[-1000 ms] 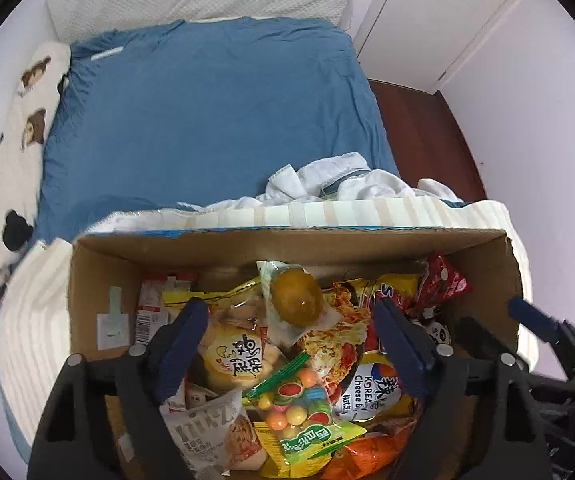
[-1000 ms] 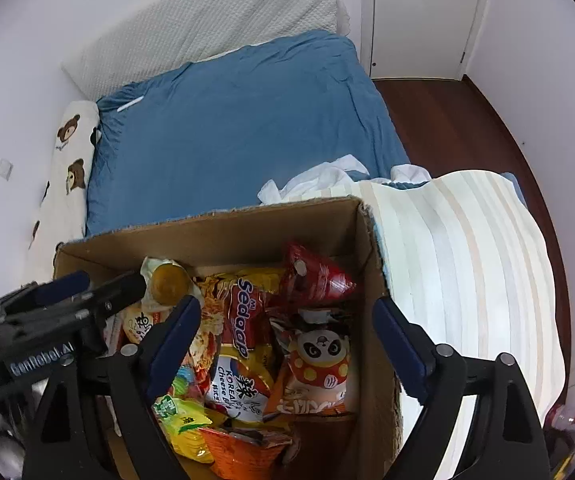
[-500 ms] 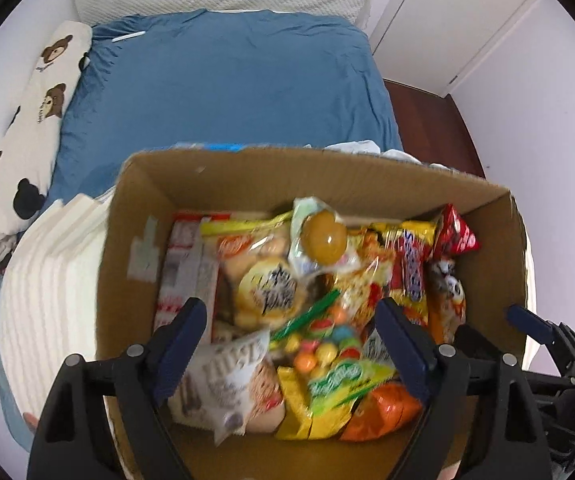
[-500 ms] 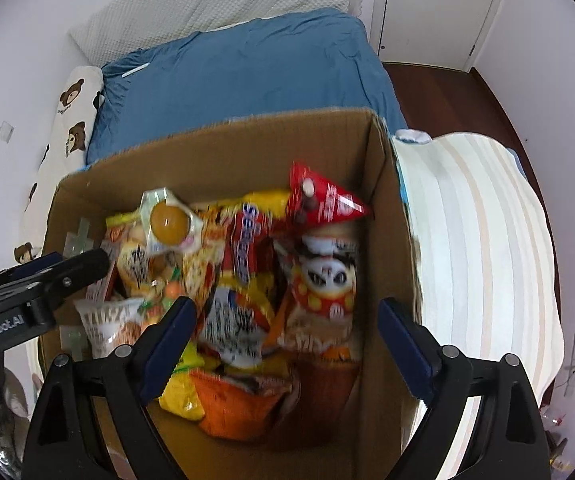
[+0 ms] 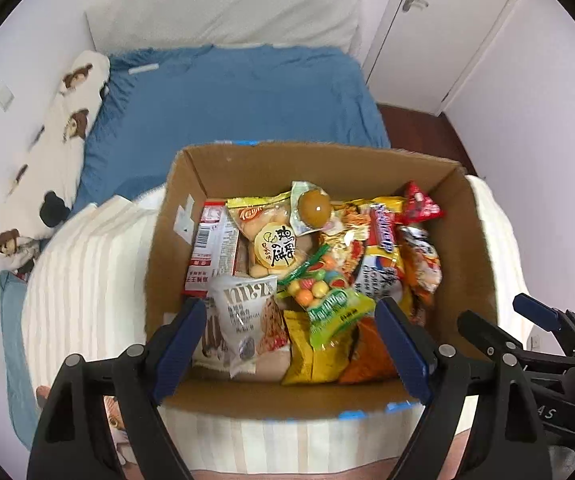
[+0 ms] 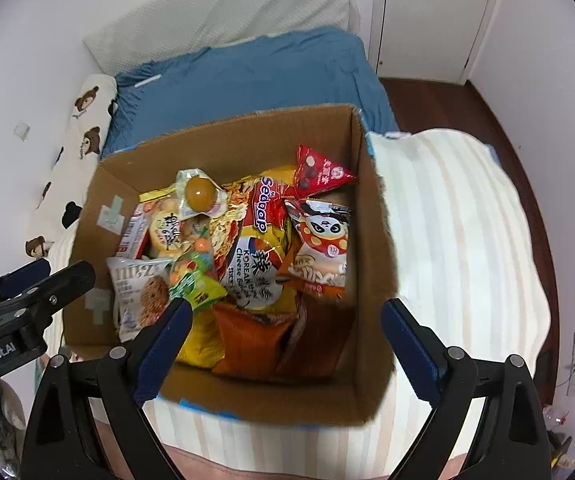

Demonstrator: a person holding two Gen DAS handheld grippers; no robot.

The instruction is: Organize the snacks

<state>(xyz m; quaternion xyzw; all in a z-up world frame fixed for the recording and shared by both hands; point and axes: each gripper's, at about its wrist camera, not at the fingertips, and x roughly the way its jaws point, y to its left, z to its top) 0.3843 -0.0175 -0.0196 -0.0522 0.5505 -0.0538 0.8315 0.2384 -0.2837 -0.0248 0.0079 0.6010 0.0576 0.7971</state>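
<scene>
Snacks (image 5: 319, 272) fill the box (image 5: 467, 240); both claws gape empty, right claw (image 6: 287, 340) widening; only its view shows "Sedaap".

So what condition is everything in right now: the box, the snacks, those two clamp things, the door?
Cardboard box: open on top, full of snacks, standing on the striped blanket.
Snack packets: sealed, piled loosely.
Left gripper: open, empty, above the box.
Right gripper: jaws opening, nothing between them.
Door: closed.
</scene>
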